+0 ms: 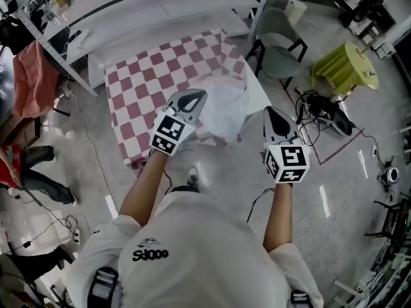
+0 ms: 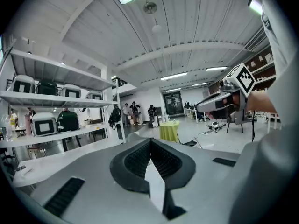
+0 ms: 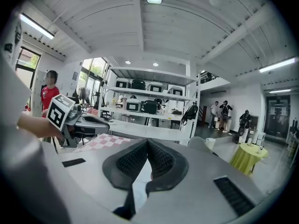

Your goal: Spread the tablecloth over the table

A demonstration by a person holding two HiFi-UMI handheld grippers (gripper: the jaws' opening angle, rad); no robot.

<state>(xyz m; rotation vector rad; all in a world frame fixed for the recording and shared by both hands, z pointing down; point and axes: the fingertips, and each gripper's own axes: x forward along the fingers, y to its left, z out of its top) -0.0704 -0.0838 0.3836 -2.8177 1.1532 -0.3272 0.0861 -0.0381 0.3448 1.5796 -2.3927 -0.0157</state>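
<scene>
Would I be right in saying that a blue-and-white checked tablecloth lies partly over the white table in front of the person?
Not quite: the head view shows that the tablecloth is pink-and-white checked, not blue-and-white. The rest is right: it lies partly over the white table in front of the person.

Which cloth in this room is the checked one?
The pink-and-white tablecloth in the middle of the head view. The yellow-green cloth past the grey chair and the salmon cloth hanging at left are both plain.
</scene>
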